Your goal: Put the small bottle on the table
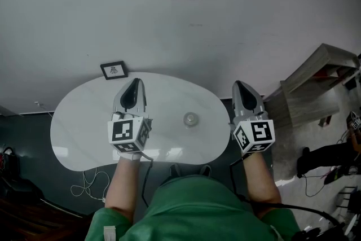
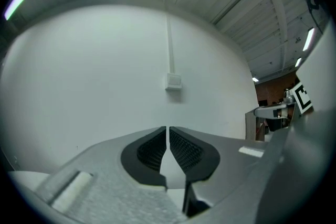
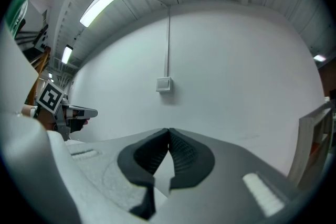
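small bottle point(image 1: 190, 119) stood upright on table point(image 1: 73, 132), btwn grippers | left gripper point(image 1: 133, 92) & right gripper point(image 1: 243, 90) both clenched, empty | prob light, smooth, tippy; grab mid-body

No legible text is showing; the small framed sign point(image 1: 114, 70) on the table point(image 1: 79, 132) is displaying unreadable print.

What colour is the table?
The table is glossy white; the head view shows it best.
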The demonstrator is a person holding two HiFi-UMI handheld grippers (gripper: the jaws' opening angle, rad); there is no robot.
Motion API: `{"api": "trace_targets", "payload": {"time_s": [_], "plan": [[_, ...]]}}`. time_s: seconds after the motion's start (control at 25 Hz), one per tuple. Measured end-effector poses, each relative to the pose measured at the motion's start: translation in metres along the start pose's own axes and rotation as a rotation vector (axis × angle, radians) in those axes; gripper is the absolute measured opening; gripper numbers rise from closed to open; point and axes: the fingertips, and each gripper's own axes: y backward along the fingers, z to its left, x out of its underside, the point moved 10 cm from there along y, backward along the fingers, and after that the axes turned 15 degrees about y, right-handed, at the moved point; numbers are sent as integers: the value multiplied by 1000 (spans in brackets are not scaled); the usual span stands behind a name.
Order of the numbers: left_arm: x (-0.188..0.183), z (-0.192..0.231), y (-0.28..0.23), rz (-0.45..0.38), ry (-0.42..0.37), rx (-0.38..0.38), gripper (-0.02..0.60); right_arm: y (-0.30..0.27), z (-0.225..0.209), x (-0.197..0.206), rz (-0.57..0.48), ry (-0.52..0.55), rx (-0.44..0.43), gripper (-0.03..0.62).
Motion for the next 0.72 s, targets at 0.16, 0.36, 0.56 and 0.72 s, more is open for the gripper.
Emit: {"api": "trace_targets", "payload": {"time_s": [0.16, 0.36, 0.56, 0.72], "plan": [[3, -4, 2, 2, -28, 7, 28, 3, -2, 3, 11, -31, 10, -5], [4, -2, 2, 7, -24, 2, 28, 6, -5, 5, 19, -30, 15, -5], [4, -5, 1, 14, -13, 10, 28, 9, -8, 8, 29, -31, 25, -5], [11, -4, 2, 25, -10, 15, 28, 10, -6, 9, 30, -32, 26, -5]]}}
